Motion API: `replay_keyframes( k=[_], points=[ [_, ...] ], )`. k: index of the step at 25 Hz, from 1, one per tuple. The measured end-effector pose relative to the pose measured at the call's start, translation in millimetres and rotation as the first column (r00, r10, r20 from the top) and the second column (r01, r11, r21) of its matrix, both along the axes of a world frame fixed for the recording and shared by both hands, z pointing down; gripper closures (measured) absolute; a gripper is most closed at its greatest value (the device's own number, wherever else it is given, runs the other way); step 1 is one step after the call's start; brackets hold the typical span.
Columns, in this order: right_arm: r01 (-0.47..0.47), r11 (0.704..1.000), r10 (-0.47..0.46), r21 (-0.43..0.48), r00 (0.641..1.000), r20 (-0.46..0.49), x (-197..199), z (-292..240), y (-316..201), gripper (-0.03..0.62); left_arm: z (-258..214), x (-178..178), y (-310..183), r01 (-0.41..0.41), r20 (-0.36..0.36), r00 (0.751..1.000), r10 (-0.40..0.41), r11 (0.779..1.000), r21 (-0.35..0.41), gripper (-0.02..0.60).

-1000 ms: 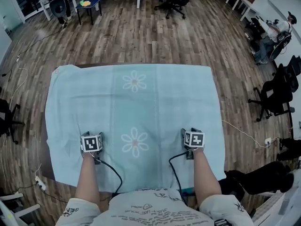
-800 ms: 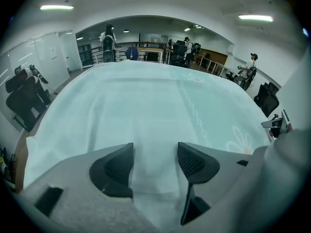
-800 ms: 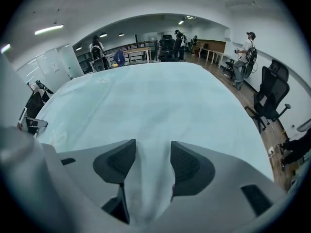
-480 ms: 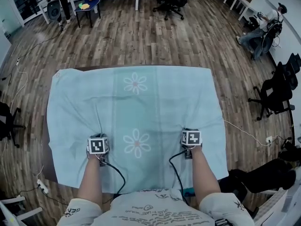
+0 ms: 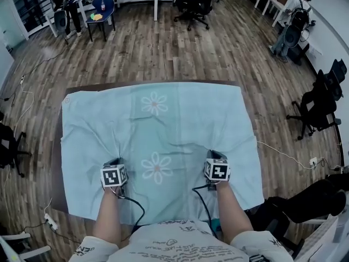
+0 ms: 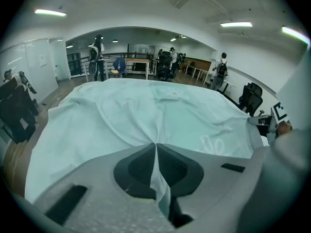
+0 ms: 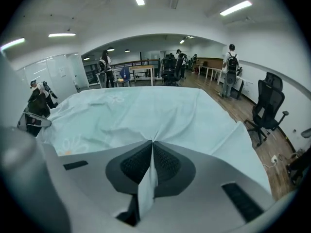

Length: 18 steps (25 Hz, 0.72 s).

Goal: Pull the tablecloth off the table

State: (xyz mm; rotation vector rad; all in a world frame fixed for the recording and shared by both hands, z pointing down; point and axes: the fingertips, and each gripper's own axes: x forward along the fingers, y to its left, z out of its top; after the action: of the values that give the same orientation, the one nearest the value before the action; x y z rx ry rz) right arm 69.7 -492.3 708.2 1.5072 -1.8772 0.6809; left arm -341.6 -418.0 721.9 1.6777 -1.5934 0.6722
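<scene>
At seven and five o'clock on the table [image 5: 56, 171], the left gripper [image 5: 113, 162] and right gripper [image 5: 214, 155] have just pinched shut on thin folds of the spread tablecloth [image 5: 163, 127], which a sharp or uneven tug could slip free.

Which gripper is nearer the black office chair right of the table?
Right. The right gripper pinches the tablecloth on the side toward the office chair; the left gripper pinches it on the opposite side.
</scene>
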Motion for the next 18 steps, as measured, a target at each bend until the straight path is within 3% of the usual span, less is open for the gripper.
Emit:
replay_keyframes(
  k=[4,9,18],
  points=[
    [0.104,0.993,-0.106,0.047,0.994,0.035,-9,-22,14,0.579,-23,27,11,-0.025,0.029,0.999,0.024,0.999,0.042,0.569],
    [0.236,0.965,-0.246,0.118,0.966,0.082,-38,-57,30,0.579,-53,52,19,-0.026,0.031,0.999,0.023,0.995,0.095,0.569],
    [0.318,0.921,-0.361,0.224,0.913,0.191,-93,-118,56,0.579,-118,118,16,-0.135,-0.031,0.989,0.145,0.964,0.230,0.569]
  ],
)
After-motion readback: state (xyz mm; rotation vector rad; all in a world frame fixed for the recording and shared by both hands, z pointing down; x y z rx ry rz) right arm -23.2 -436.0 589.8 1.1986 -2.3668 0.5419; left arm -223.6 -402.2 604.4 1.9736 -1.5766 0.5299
